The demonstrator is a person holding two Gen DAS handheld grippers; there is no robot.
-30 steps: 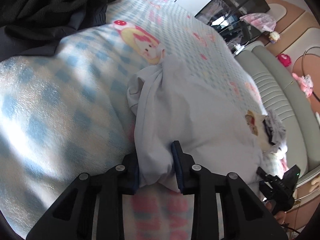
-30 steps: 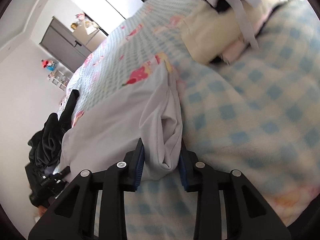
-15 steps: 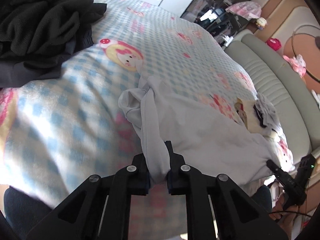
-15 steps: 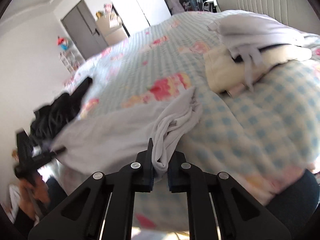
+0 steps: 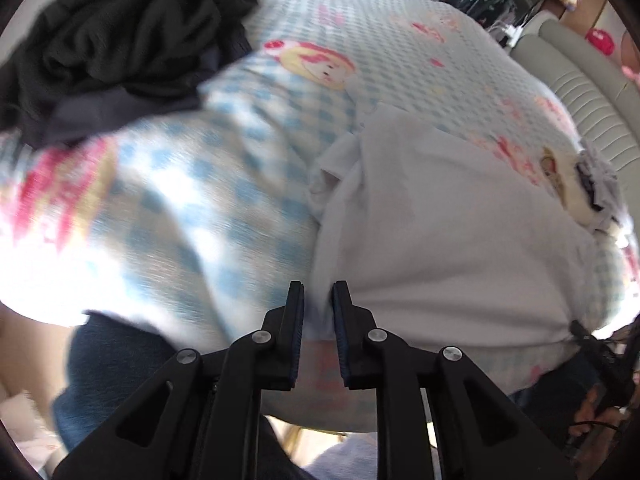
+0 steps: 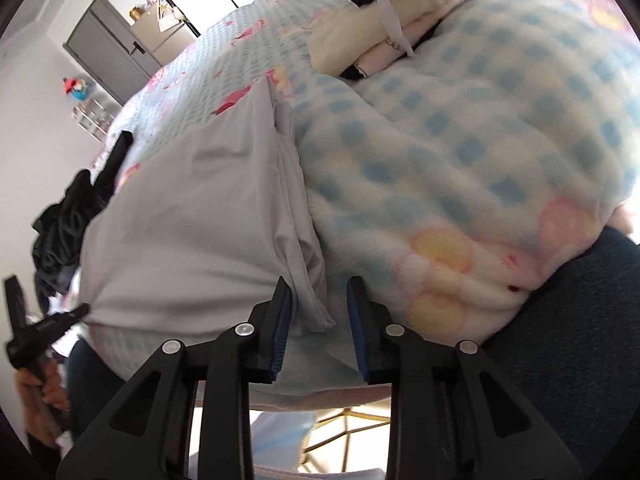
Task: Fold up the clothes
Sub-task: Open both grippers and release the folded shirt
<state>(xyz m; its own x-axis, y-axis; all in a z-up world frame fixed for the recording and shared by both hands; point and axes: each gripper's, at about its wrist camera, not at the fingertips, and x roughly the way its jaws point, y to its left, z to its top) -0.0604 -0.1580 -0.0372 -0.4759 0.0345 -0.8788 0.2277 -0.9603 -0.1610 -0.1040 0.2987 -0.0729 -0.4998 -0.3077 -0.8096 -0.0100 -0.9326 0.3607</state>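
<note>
A pale white garment (image 5: 440, 220) lies spread flat on the blue checked blanket (image 5: 200, 200) at the bed's near edge. My left gripper (image 5: 318, 292) sits at its near left corner with the jaws a little apart and cloth between the tips. My right gripper (image 6: 320, 292) is at the near right corner of the garment (image 6: 200, 208), jaws open, the folded hem lying loose between them. The left gripper (image 6: 44, 320) shows in the right wrist view.
A heap of dark clothes (image 5: 120, 40) lies at the far left of the bed. A stack of folded clothes (image 6: 380, 32) sits at the right. A grey padded headboard (image 5: 580, 80) runs along the far right side.
Both grippers came down and toward the near bed edge, laying the garment flat. The right jaws opened and released the hem; the left jaws parted slightly.
</note>
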